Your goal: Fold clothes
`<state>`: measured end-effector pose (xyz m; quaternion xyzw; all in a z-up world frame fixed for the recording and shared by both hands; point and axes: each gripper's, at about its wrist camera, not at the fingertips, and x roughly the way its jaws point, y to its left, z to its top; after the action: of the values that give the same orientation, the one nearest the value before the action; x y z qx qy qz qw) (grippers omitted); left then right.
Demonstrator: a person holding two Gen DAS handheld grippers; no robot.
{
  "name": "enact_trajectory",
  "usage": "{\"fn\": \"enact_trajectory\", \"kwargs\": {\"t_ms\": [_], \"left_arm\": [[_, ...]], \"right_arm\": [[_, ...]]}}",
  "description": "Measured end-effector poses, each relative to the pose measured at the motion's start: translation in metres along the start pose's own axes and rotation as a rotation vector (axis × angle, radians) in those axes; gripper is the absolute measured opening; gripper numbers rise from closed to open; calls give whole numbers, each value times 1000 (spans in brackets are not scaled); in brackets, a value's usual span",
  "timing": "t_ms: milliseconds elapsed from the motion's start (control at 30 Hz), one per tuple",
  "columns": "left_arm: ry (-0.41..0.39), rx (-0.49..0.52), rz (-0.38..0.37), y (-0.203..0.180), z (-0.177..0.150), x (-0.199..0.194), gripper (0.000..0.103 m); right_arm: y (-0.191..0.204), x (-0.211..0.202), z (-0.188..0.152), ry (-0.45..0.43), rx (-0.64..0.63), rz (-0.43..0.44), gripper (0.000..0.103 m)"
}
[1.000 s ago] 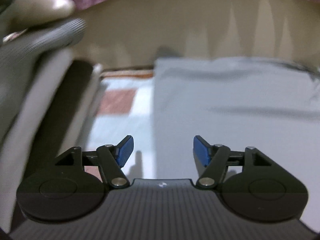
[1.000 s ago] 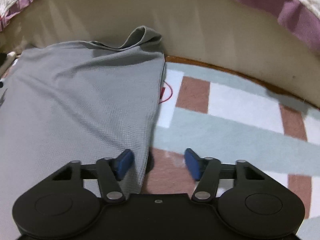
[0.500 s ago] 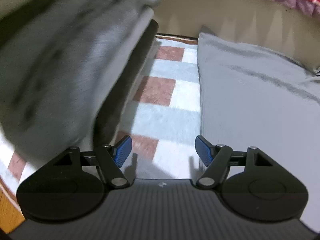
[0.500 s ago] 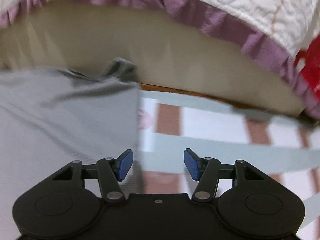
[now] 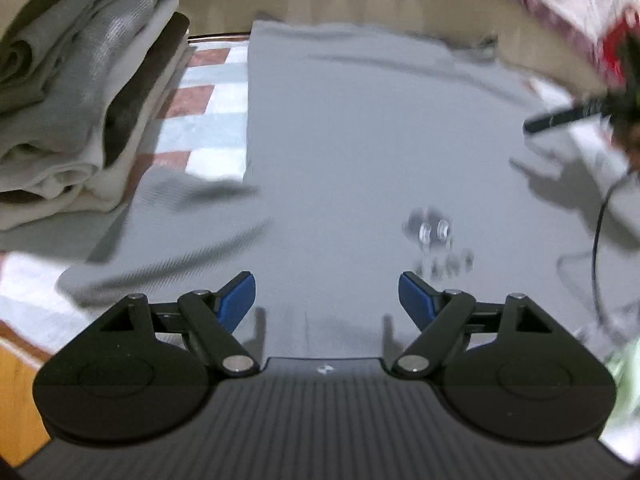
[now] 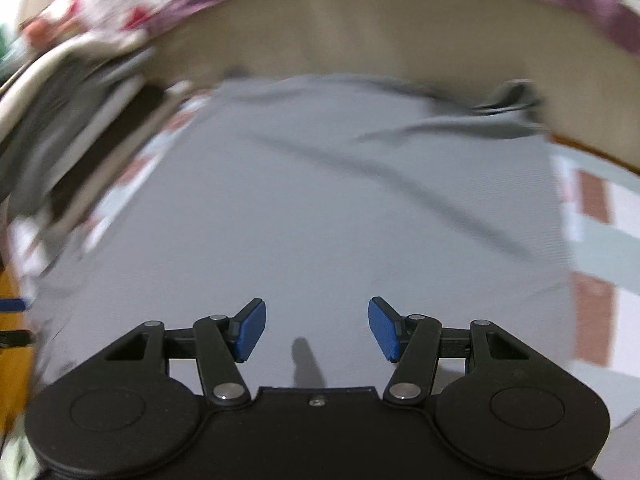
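- The grey shirt point(image 5: 360, 152) lies spread flat on a checked rug point(image 5: 208, 120) on the floor, its far edge against the pale base of a bed point(image 6: 360, 52); a short sleeve point(image 5: 172, 216) sticks out on its left side in the left view.
- It looks light, limp and thin, a fine ribbed or waffle knit. I judge it will drape and sag the moment it is lifted and will not hold a crease by stiffness alone.
- The cloth seems matte and grippy, unlikely to slip from rubbery pads, though a single layer could pull away from those below.
- Best holds, to my eye: the sleeve's outer edge and the side seam near it, or two corners along one edge, pinching a small fold instead of flat cloth.
- Long soft wrinkles point(image 6: 400, 168) run across the body, and a bunched bit rises at the far right corner point(image 6: 512, 100).
- A small pale print point(image 5: 436, 236) marks the front, too blurred to read.
- The left hand-held gripper point(image 5: 326, 300) hovers over the near edge, blue fingers wide apart, holding nothing.
- The right hand-held gripper point(image 6: 316, 330) is likewise spread and empty above the shirt.
- A stack of folded clothes point(image 5: 80, 100), grey, cream and black, sits to the left.
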<state>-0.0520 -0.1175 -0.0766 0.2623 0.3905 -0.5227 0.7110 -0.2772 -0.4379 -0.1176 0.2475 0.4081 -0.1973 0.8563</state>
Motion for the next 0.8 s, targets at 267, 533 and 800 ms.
{"fn": "enact_trajectory", "kwargs": {"t_ms": [267, 533, 800], "left_arm": [[-28, -432, 273, 90, -16, 1, 79], [-48, -600, 325, 134, -34, 17, 79], [-74, -637, 252, 132, -28, 39, 81]], "right_arm": [[83, 4, -20, 75, -224, 124, 63], [189, 37, -62, 244, -451, 330, 63], [225, 41, -105, 348, -496, 422, 68]]}}
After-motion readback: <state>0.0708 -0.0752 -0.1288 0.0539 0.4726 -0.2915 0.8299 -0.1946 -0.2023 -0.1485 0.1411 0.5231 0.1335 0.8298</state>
